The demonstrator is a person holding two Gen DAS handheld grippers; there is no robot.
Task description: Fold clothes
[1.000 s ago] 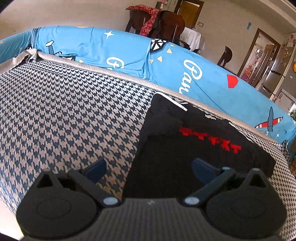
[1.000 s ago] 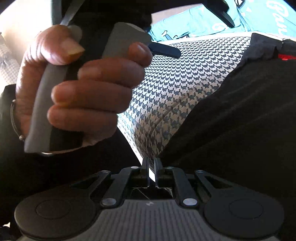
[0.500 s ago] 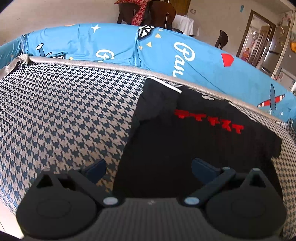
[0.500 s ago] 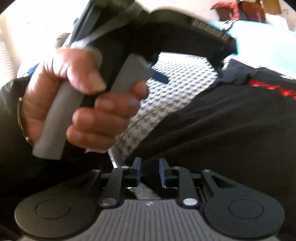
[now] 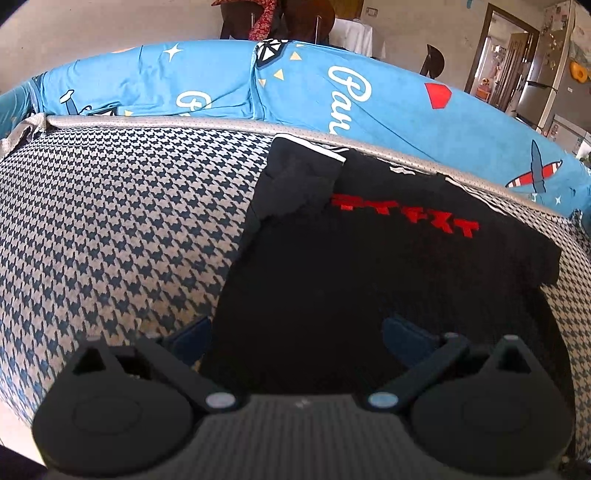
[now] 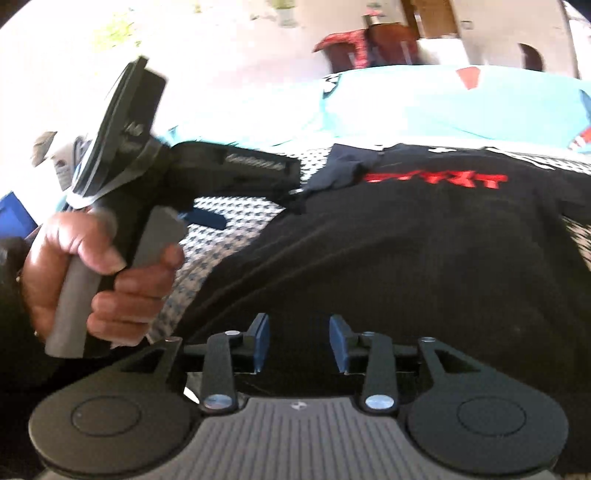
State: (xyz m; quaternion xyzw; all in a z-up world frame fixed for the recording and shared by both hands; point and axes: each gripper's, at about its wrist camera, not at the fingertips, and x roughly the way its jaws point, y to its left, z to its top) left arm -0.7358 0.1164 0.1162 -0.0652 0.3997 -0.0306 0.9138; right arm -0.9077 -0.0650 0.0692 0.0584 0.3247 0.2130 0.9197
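Room: bright living space, dark chairs [image 5: 280, 18] at the back, a doorway [image 5: 506, 48] on the right.
Surface: houndstooth cushion [image 5: 110, 229] with a grey piped edge, blue printed cover [image 5: 369, 96] draped behind it.
Left tongs [image 5: 297, 334]: spread wide, nothing pinched; one blue pad [image 5: 192, 336] sits over the houndstooth at the shirt's left edge, the other over the black cloth.
Right tongs [image 6: 298, 341]: jaws opening, blue pads apart, black cloth lying under the gap and no pad pressing on it.
Left hand [image 6: 99, 280]: seen from the right camera, wrapped round the grey handle of its tool, just left of the shirt.
Shirt [image 5: 369, 277]: black, lying flat on the cushion, right of the middle, its top reaching the piped edge.
Sleeve [image 5: 295, 184]: folded in over the shirt's upper left, white trim along its far end.
Print [image 5: 406, 214]: red lettering across the chest, facing up.
Blur: right view is smeared and washed out toward the back; details there cannot be made out.
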